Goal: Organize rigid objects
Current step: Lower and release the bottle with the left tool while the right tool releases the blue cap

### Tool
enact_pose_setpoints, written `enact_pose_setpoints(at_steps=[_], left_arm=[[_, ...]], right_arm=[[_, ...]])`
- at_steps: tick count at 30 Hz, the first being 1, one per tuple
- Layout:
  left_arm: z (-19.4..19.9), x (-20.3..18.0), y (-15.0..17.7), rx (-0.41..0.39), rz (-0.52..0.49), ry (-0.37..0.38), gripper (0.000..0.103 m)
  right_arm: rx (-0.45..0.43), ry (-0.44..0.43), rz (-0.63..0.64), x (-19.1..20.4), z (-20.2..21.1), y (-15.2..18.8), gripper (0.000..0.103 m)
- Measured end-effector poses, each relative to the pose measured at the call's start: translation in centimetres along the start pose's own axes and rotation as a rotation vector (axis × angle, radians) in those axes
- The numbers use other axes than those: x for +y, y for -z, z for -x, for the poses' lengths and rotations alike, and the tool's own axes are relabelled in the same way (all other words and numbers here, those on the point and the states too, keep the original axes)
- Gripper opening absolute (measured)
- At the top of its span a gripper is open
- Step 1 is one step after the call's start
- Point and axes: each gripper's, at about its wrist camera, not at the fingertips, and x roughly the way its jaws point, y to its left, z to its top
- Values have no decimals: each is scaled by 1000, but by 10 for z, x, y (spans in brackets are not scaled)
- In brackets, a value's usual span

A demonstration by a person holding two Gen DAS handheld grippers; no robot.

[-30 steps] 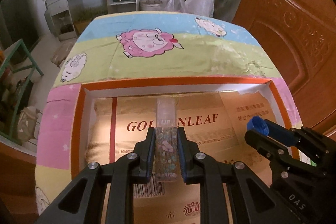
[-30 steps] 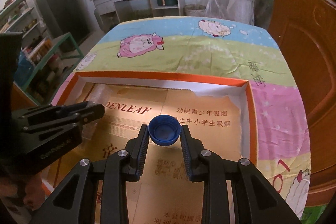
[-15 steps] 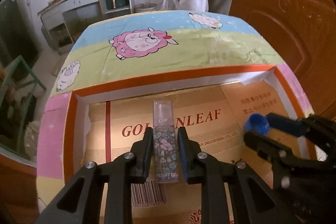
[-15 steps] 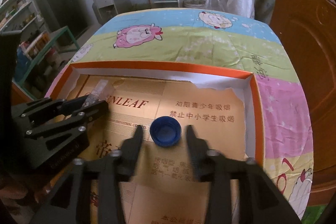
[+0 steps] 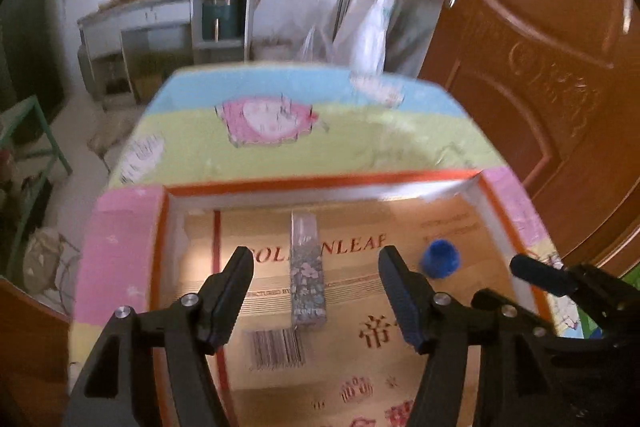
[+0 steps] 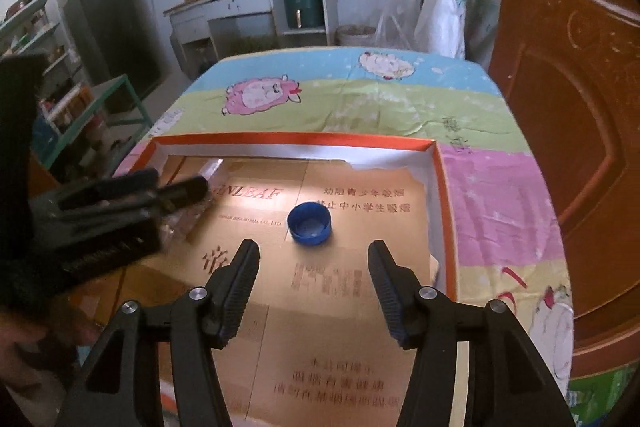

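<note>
Both grippers, left (image 5: 316, 297) opening, right (image 6: 312, 285) wide, hold nothing; tube (image 5: 307, 277), seemingly flat, and cap (image 6: 309, 223) clear tray walls (image 6: 436, 203).

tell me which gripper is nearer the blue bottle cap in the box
Right. The blue bottle cap lies just ahead of the right gripper, centred on its open gap. The left gripper, jaws opening, frames the floral lip tube, with the cap off to its right.

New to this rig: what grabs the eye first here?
The blue bottle cap lying open side up on the cardboard floor of the orange-rimmed box, just ahead of the open right gripper. Left of it lies a flowered tube, between the opening jaws of the left gripper, untouched.
</note>
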Motion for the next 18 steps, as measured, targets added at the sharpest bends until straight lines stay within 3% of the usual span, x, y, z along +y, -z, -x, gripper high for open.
enact_pose_setpoints(at_steps=[18], left_arm=[[125,-22,58,-147,-23,-9,65]], right_arm=[[-103,18,-23,24,102,66,58]])
